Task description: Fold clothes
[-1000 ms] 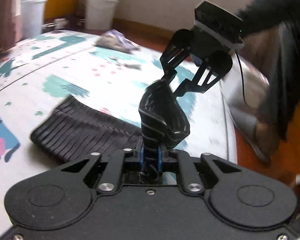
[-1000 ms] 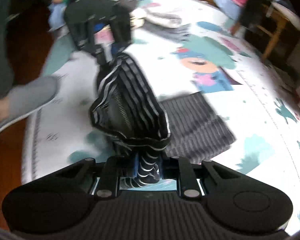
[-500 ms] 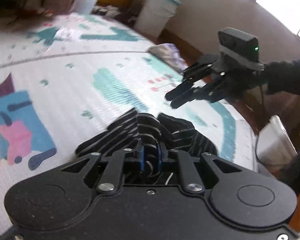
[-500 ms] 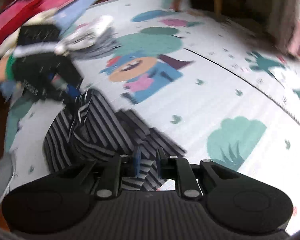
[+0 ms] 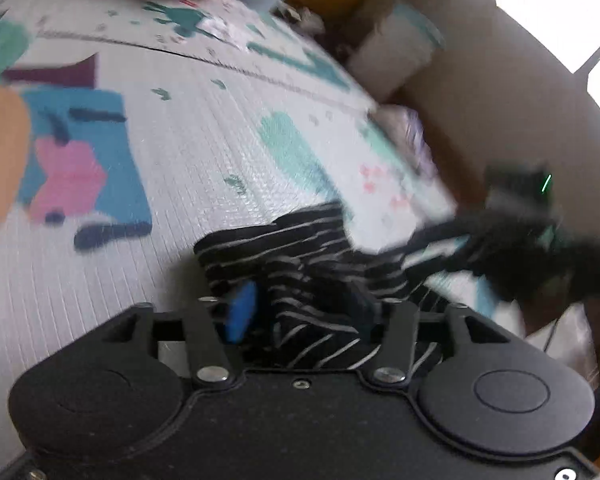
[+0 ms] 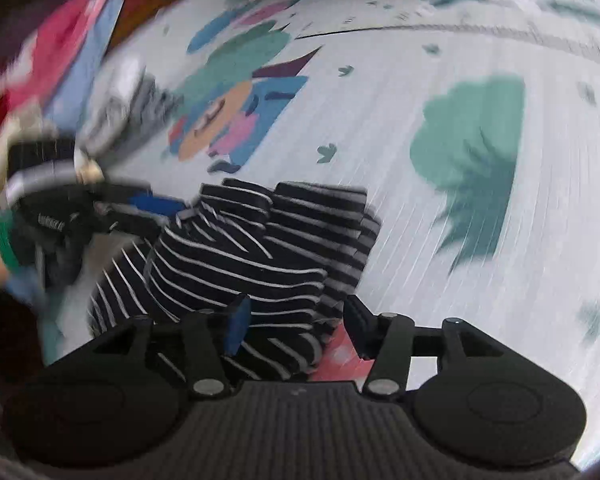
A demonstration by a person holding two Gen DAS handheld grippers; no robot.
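Lying bunched on the play mat [image 5: 204,168], the black striped garment [image 5: 300,248] sits at the near edge of both wrist views, right at the fingertips of each gripper. Left gripper [image 5: 304,308]: jaws opening, spread apart, striped cloth lying loose between them, pads not pressing it as far as the blur allows. In the left wrist view the garment spreads from between the fingers toward the far right, where the right gripper [image 5: 440,248] shows as a dark blur at the cloth's right end.

Right gripper [image 6: 296,316]: jaws also opening, fingers wide, cloth between them toward the left finger, a gap and a red patch of mat by the right finger. In the right wrist view the garment [image 6: 252,248] lies folded in thick layers just beyond the fingertips, and the left gripper [image 6: 140,212] sits at its far left edge, touching or just beside it, too blurred to say. A pile of other clothes [image 6: 60,52] lies far left on the mat [image 6: 400,112], well apart from the striped piece.
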